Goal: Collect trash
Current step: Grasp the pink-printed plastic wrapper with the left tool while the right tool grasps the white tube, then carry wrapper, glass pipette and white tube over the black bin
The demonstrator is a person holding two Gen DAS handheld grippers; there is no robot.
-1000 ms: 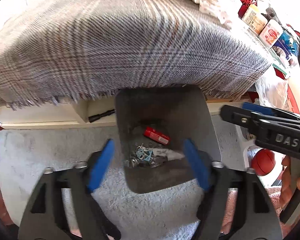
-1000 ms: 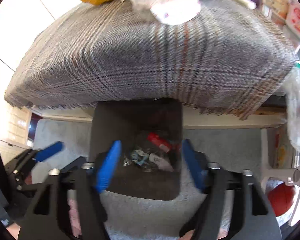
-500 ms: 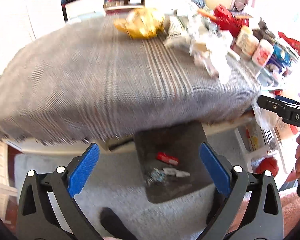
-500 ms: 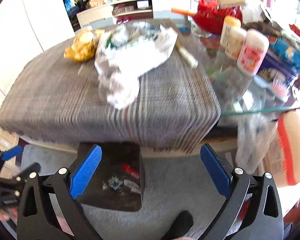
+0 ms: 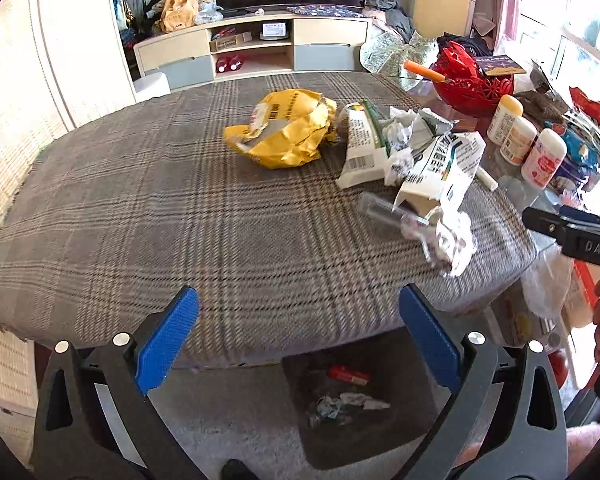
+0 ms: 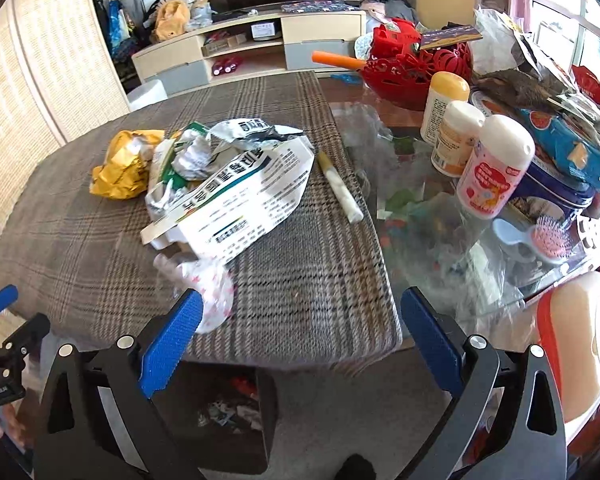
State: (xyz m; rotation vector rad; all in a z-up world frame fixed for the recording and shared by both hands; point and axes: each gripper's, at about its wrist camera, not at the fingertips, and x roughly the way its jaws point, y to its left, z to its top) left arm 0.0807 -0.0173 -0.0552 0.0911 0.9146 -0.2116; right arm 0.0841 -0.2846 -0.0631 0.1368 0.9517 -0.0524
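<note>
Currently both claws hang spread and empty at the near edge of the worktop (image 5: 148, 216), above the dark bin (image 5: 364, 404) on the floor.

Left claw (image 5: 298, 340): trash lies ahead and to its right, well apart from the blue pads. Yellow crumpled bag (image 5: 288, 132) sits mid-cloth; white printed wrappers (image 5: 424, 160) just right of it; clear crumpled plastic (image 5: 444, 236) nearest the table edge.

Right claw (image 6: 300, 338): the clear plastic (image 6: 208, 284) is just beside its left pad (image 6: 172, 344); whether they touch cannot be told. The flattened white wrapper (image 6: 240, 196) lies ahead, long axis running from near-left to far-right. A white tube (image 6: 340, 192) lies beside it, long axis pointing away and slightly left.

Right view alone shows the glass section with three bottles (image 6: 492, 168). Left view alone shows the right claw from the side (image 5: 572, 236) and the bin floor with a red scrap (image 5: 348, 374).
</note>
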